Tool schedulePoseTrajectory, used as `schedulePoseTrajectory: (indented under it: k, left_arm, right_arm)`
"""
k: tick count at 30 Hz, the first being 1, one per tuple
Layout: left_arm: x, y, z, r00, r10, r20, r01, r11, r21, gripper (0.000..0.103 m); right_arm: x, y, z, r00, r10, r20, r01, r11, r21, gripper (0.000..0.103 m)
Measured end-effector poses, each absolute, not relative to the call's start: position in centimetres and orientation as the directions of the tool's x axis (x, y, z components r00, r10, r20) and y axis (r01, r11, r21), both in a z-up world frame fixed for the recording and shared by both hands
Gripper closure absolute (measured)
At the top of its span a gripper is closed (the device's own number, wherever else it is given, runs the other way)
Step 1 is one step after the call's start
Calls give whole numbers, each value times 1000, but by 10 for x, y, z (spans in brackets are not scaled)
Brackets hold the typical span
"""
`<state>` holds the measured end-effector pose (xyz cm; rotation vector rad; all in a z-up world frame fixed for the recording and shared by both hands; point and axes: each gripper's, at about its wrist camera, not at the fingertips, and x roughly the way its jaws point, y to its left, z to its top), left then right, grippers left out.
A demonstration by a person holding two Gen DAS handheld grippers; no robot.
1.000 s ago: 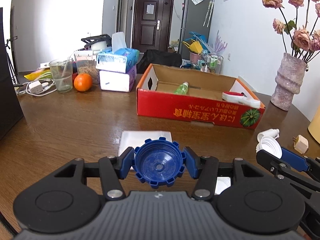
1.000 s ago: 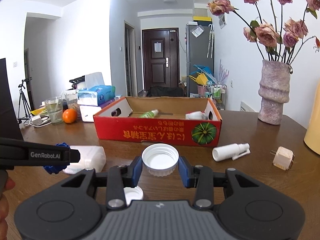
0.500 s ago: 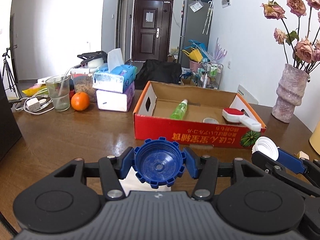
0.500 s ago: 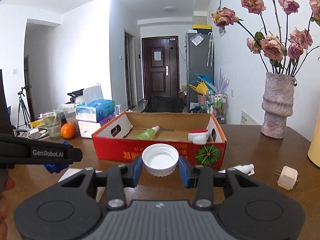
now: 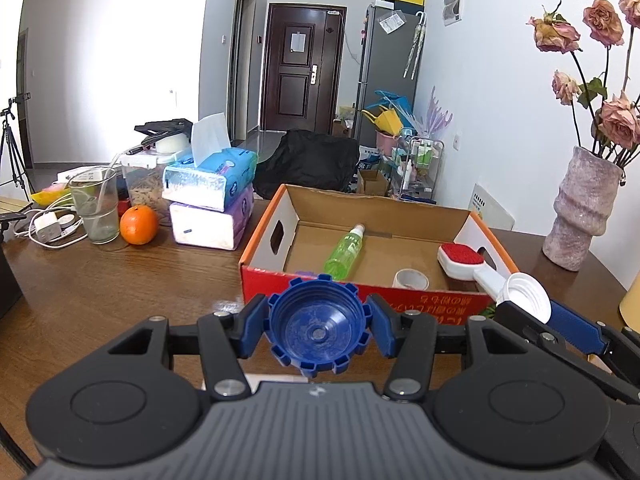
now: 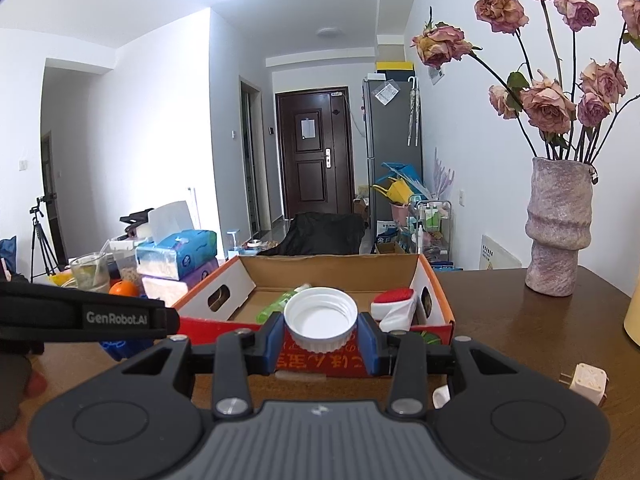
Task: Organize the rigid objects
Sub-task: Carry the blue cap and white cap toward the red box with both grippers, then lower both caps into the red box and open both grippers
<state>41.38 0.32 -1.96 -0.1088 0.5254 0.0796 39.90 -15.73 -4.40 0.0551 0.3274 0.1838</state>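
Over the last second both caps were carried up from the worktop (image 5: 100,300) to the cardboard box's (image 5: 360,292) near wall. The blue cap (image 5: 316,326) was pinched in the left gripper (image 5: 316,330), the white cap (image 6: 320,318) in the right gripper (image 6: 322,338); release into the box was judged next.

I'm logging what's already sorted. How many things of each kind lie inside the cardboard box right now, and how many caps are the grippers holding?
In the cardboard box:
Green spray bottle: 1
Red-and-white brush: 1
Tape roll: 1
Held:
Blue cap, left gripper: 1
White cap, right gripper: 1
Total: 5
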Motion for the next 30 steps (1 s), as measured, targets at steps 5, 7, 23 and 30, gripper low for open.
schedulePoseTrajectory:
  k: [5,7,23,30]
  left_arm:
    - [428,-1,-17,867,44,-496,-102,991,-91,48]
    - [434,-2,-17,869,41,-493,-102,990,-97,48]
    - [479,-8,-15,873,43,-486,-112,987,-115,48]
    - [499,-9,-16,870,45,-492,-116,987,-114,48]
  right_arm:
    - [412,-159,-44,931,190,-313,-168,981,94,64]
    - [418,-159,-44,931,188,-312,-166,981,96,64]
    - [464,-167,-49,929,174,-326,-145,983,113,64]
    - [481,-167,-49,931,171,-322,-140,983,118,64]
